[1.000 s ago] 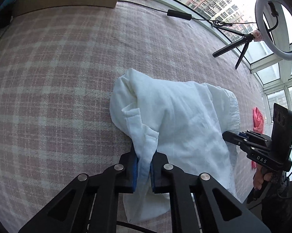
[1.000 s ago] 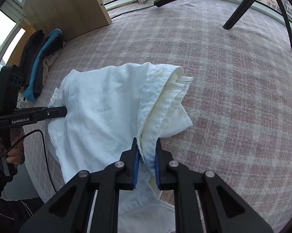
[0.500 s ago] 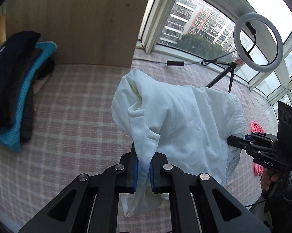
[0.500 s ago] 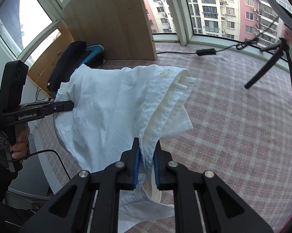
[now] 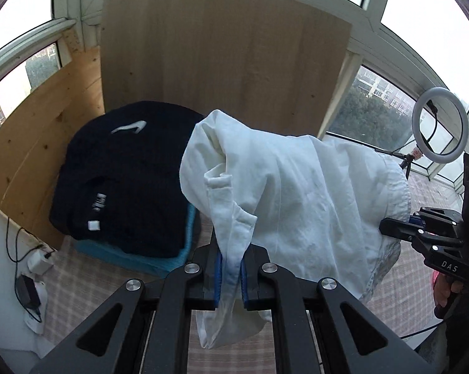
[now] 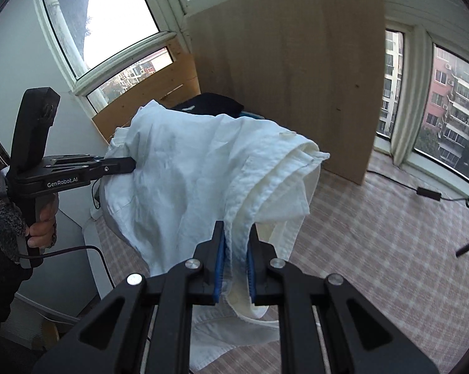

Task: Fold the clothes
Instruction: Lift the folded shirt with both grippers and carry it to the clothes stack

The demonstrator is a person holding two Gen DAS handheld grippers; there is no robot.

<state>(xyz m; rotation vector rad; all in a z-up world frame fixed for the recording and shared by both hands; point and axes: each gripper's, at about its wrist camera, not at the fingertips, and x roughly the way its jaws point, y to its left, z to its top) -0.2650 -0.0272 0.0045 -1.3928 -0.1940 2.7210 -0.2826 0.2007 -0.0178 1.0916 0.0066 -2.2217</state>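
Observation:
A white shirt (image 5: 296, 187) hangs in the air between my two grippers, clear of the pink plaid surface (image 5: 399, 293). My left gripper (image 5: 231, 268) is shut on one edge of it, with cloth drooping below the pads. My right gripper (image 6: 236, 261) is shut on the thick folded placket or collar edge of the shirt (image 6: 187, 180). Each gripper shows in the other's view: the right one (image 5: 387, 229) at the shirt's right side, the left one (image 6: 130, 165) at its left side.
A stack of folded clothes, a black garment (image 5: 125, 180) on a blue one (image 5: 134, 258), lies by a wooden board (image 5: 222, 68). A ring light on a tripod (image 5: 440, 131) stands at the right. A cable and adapter (image 6: 427, 193) lie on the plaid surface (image 6: 390, 249).
Both grippers have lifted the shirt off the plaid surface and swung it left toward the stack of folded clothes. Both stayed shut on it.

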